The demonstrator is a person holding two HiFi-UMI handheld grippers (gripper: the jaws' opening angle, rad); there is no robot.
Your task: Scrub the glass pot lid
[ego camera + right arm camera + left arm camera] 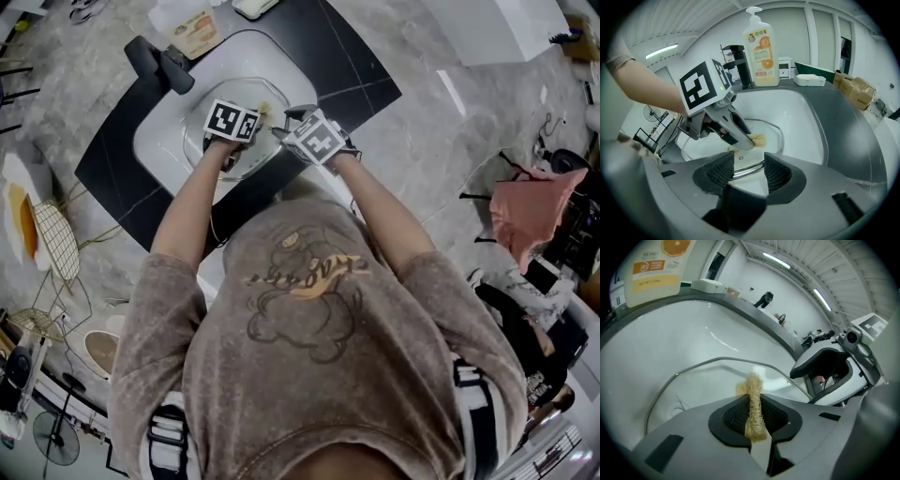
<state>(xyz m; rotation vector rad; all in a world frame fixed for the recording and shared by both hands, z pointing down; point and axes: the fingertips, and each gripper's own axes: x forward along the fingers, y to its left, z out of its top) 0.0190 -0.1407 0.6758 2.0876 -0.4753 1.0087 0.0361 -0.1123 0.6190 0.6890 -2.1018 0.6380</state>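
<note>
The glass pot lid [761, 129] with its metal rim lies tilted in the white sink [806, 117]. My left gripper [752, 401] is shut on a tan scrub pad [753, 383], whose tip rests on the glass. In the right gripper view that pad [758, 139] sticks out of the left gripper [746, 140] over the lid's middle. My right gripper [749, 167] is at the lid's near edge, with the rim running between its pads and touching both. From the head view both grippers, the left [232, 122] and the right [314, 136], are side by side over the sink [178, 112].
An orange dish-soap bottle [761, 47] and a black faucet [738, 65] stand behind the sink. A white dish [809, 79] sits on the dark counter [853, 140], with cardboard boxes [855, 91] beyond. A wire rack [56, 239] is at the far left.
</note>
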